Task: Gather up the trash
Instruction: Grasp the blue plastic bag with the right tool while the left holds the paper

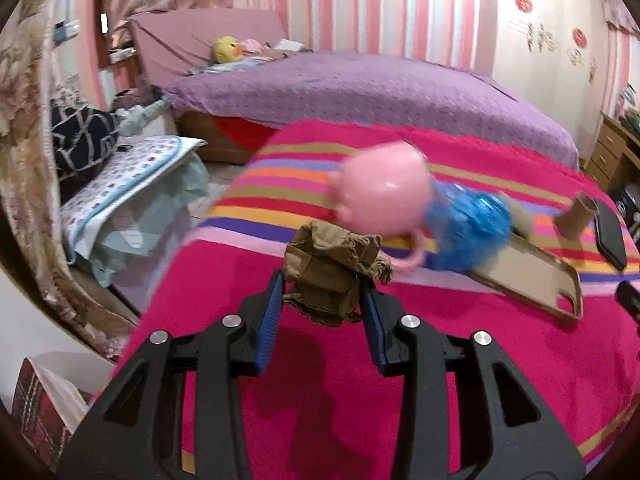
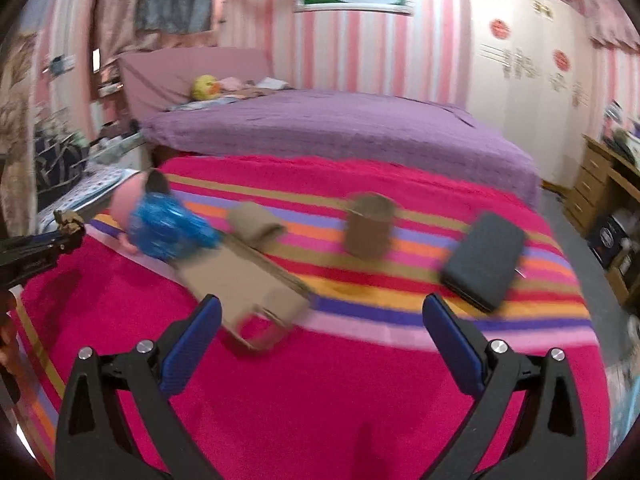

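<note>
- On the pink striped blanket (image 1: pixel 248 360), at the left, we are pinching a crumpled brown paper wad (image 1: pixel 334 276) in our left gripper (image 1: pixel 323 300); both blue pads are pressing on its sides and it is hanging clear of the cloth.
- Just beyond the wad we are seeing a pink cup (image 1: pixel 384 190) lying on its side, blurred, with a blue shiny wrapper (image 1: pixel 470 226) touching it on the right.
- Next, a flat tan phone case (image 2: pixel 244 280) is lying beside the wrapper, with a small roll of brown paper (image 2: pixel 256 222) at its far end.
- Further right, a cardboard tube (image 2: pixel 370 226) is standing upright on the stripes, and a dark phone (image 2: pixel 484 258) is lying near it.
- At the right, we are holding our right gripper (image 2: pixel 322 324) spread wide above the blanket, gripping nothing, its left finger just beside the case's near end.
</note>
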